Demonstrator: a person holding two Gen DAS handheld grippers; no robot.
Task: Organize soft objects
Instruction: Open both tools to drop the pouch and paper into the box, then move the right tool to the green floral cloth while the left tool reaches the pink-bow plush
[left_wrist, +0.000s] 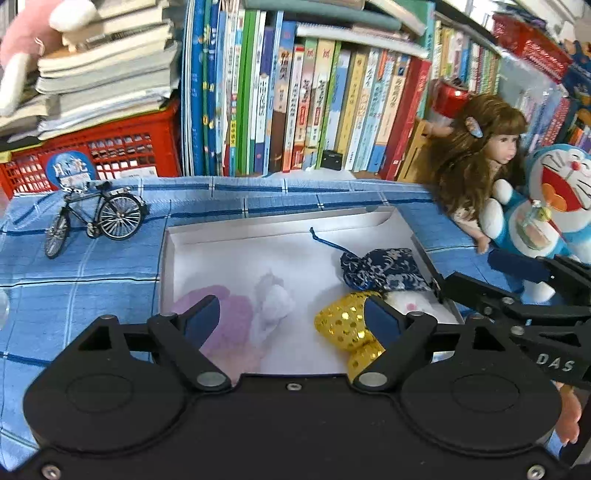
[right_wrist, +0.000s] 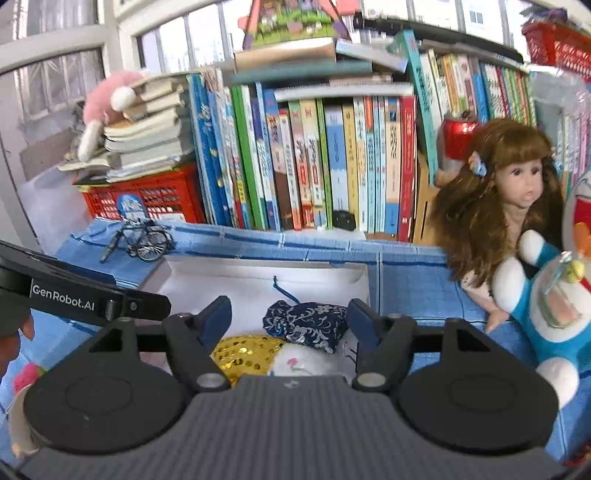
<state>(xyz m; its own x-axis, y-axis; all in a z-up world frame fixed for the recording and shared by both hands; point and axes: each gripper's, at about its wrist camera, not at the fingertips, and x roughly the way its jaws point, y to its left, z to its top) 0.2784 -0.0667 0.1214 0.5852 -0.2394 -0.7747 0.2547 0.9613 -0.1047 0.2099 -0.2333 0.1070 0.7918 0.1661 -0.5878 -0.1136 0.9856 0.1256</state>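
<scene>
Pouches (left_wrist: 382, 271) lie boxed (both tools gape empty).

bright daylight, coming thru the windows (right_wrist: 66, 74) top left of right wrist view, whites in the box (left_wrist: 236, 254) blown out w/ glare, soft faint shadows, heavy fisheye bend at edges, books (right_wrist: 332, 166) a bit blurry, corners dark

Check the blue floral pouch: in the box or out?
In. The blue floral pouch lies on the white box's floor near its right wall, beside the gold sequin bow.
</scene>
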